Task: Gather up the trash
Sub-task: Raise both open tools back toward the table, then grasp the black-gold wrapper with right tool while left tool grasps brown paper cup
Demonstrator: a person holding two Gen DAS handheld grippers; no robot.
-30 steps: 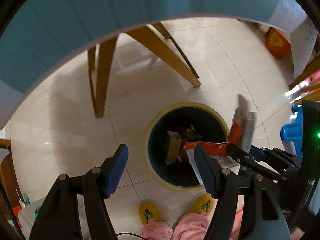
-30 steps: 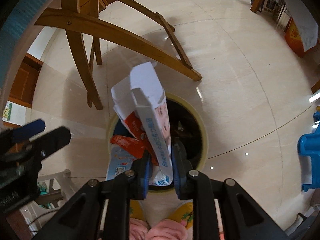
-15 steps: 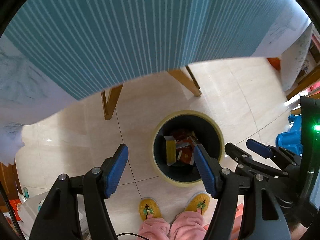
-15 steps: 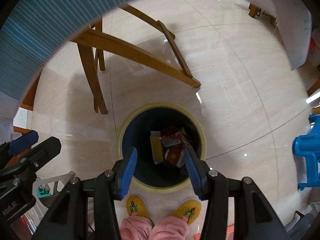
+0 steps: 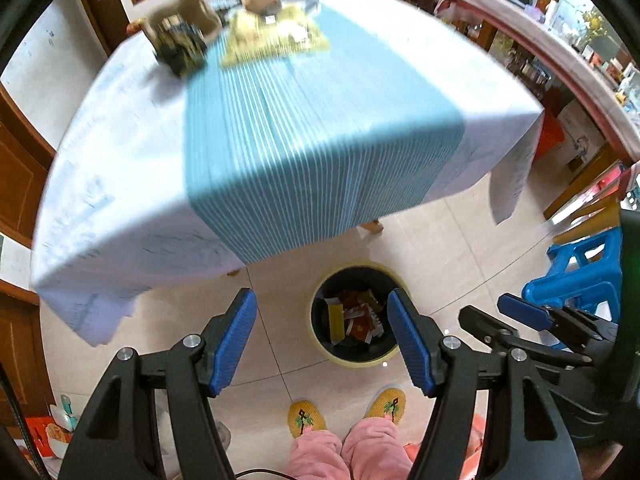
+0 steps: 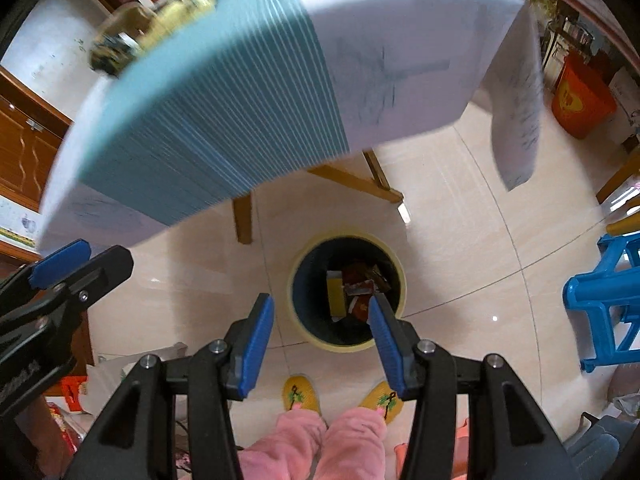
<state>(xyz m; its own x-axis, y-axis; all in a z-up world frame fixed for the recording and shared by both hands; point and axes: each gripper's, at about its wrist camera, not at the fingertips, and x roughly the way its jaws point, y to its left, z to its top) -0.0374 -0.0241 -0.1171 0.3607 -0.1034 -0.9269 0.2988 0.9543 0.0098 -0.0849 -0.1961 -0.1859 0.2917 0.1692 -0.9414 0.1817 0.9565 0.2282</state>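
Your left gripper (image 5: 322, 338) and right gripper (image 6: 322, 338) both hang with fingers spread wide and empty, above the yellow-rimmed trash bin (image 6: 298, 320) on the tiled floor (image 5: 440, 248), where the wrappers (image 6: 358, 292) lie inside, just beyond your yellow slippers (image 6: 298, 394). Farther out stands the desk (image 5: 320, 128) under a blue-striped cloth, with blurred clutter at its far end and a blue stool (image 6: 604, 300) at right. Since a second ago your right fingers have let go of the packet, and both cameras have tilted up from the bin toward the desk.
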